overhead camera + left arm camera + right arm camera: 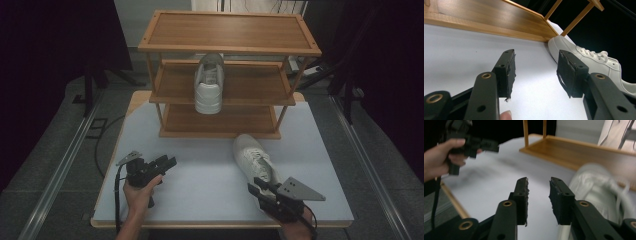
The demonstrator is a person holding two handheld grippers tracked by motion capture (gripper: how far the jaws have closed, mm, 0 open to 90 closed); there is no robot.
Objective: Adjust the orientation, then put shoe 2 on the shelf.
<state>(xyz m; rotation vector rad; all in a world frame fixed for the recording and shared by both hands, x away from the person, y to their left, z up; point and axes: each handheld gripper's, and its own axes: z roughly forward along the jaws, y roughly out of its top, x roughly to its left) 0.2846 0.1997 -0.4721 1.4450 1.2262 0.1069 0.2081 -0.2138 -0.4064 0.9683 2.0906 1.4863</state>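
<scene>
Right claw (538, 195) low at six o'clock, jaws parted over bare white table (494, 185), nothing between them. Blurred white shoe (599, 192) sits at four o'clock. Wooden rack (574, 152) up at one. Left claw (486, 145), hand-held, at ten.

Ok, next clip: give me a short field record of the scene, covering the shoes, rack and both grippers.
surface: white table
rack: three-tier wooden shoe rack at the table's far side
shoe on rack: white sneaker on the middle shelf, heel toward the person
shoe on table: second white sneaker lying in front of the rack
left gripper: open, nothing between the jaws, apart from both shoes
right gripper: open, nothing between the jaws, beside the table sneaker's heel
</scene>
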